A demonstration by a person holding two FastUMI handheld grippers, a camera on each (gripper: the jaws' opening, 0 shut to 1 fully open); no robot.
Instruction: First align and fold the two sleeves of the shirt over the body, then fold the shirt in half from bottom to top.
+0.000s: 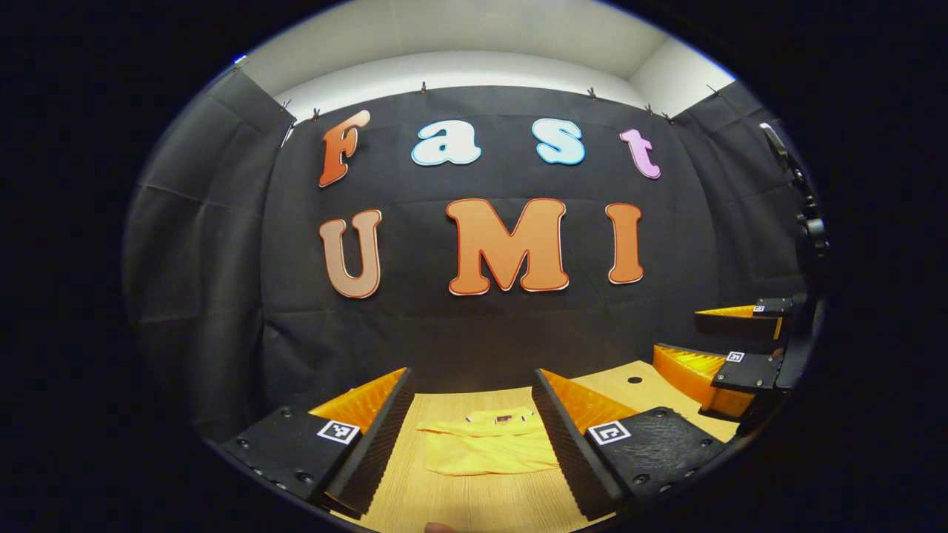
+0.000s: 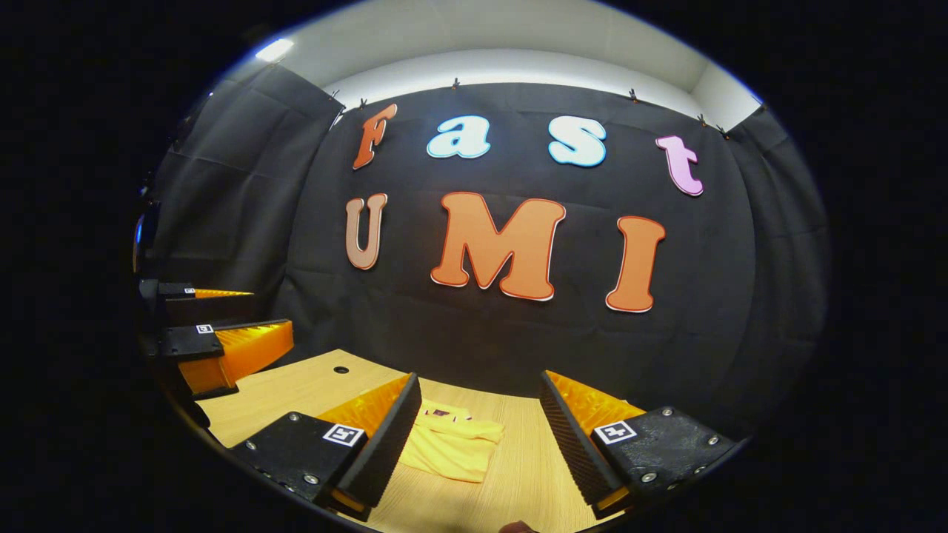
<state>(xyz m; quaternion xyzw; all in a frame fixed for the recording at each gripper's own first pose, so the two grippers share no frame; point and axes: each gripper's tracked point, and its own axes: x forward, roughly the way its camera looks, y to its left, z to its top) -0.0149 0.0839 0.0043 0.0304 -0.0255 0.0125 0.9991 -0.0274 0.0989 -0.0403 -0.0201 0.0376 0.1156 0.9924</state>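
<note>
Left gripper view: left gripper held above the wooden table, fingers spread wide apart, nothing between them. Yellow shirt lies on the table beyond the fingers, framed in the gap, looks folded into a compact shape with the collar toward the far side. Right gripper shows at the right edge, raised off the table, jaws apart, empty. Small dark hole in the tabletop near it. Right gripper view: right gripper also above the table, fingers wide apart, holding nothing. Shirt sits on the table near the left finger, partly hidden behind it. Left gripper at the left edge, raised, jaws apart. Hole in the table close to it.
</note>
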